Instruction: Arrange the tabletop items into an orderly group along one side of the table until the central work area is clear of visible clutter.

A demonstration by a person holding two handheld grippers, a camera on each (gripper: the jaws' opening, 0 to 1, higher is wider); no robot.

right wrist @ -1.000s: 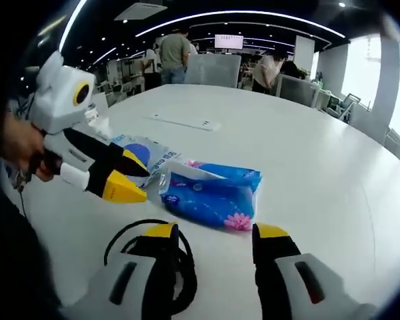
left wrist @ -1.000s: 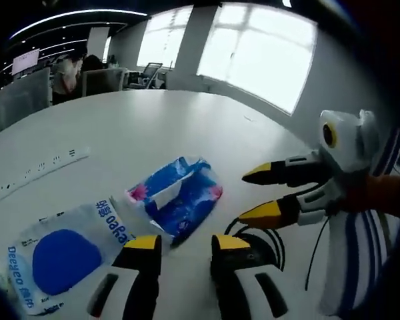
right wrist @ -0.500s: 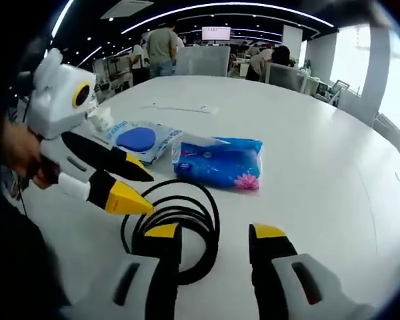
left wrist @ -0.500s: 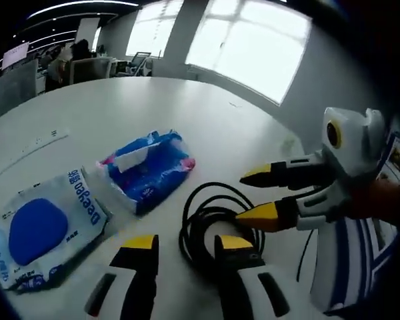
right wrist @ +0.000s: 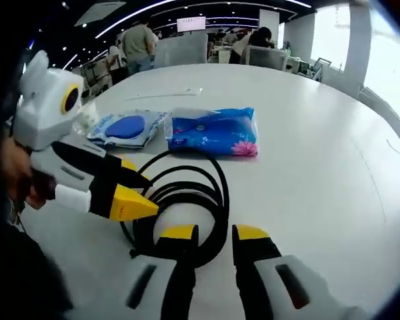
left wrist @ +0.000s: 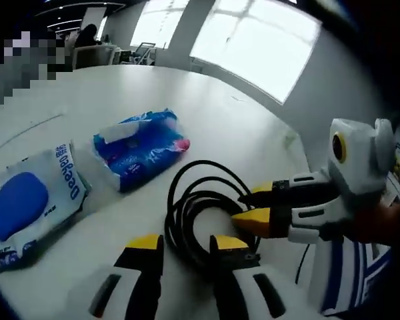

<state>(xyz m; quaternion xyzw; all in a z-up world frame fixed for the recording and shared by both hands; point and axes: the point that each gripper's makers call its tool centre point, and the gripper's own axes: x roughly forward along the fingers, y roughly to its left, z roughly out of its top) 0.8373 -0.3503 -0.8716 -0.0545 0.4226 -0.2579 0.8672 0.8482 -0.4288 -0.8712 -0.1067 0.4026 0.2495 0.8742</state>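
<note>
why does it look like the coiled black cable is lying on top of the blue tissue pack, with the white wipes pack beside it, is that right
Not quite. The coiled black cable lies on the bare white table, apart from the blue tissue pack, nearer the grippers. The right gripper view shows the gap. The white wipes pack does sit beside the tissue pack.

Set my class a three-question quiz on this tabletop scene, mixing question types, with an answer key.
1. True or false: the coiled black cable lies nearer the grippers than the blue flowered tissue pack.
2. Multiple choice: beside the tissue pack lies A) a white wipes packet with a blue oval, B) a red mug, C) a metal spoon.
3. Fill in: everything rests on a round ____ table.

Key: 1 true; 2 A; 3 white.
</note>
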